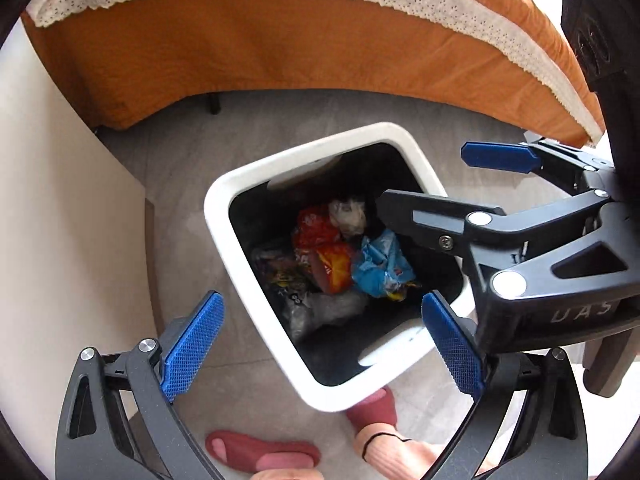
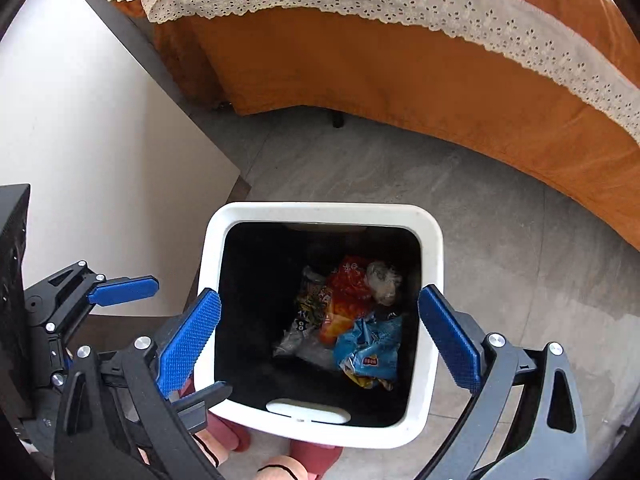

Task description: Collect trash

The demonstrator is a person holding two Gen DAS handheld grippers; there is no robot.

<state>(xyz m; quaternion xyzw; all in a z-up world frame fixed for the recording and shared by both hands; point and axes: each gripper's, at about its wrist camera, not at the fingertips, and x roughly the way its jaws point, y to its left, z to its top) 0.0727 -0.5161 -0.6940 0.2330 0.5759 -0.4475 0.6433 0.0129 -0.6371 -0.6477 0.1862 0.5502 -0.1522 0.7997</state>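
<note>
A white trash bin (image 1: pixel 224 192) with a black inside stands on the grey floor, seen from above; it also shows in the right wrist view (image 2: pixel 432 240). Inside lie crumpled wrappers: a red-orange one (image 1: pixel 320 240), a blue one (image 1: pixel 380 264) and a whitish wad (image 1: pixel 348 214); the right wrist view shows the red-orange wrapper (image 2: pixel 348 292) and the blue wrapper (image 2: pixel 368 352). My left gripper (image 1: pixel 324 350) is open and empty above the bin. My right gripper (image 2: pixel 320 336) is open and empty over the bin; it also shows in the left wrist view (image 1: pixel 432 178).
An orange cloth with a white lace edge (image 2: pixel 400 60) hangs over furniture behind the bin. A white panel (image 2: pixel 80 140) stands to the left. The person's feet in red slippers (image 1: pixel 260 452) are on the floor by the bin's near side.
</note>
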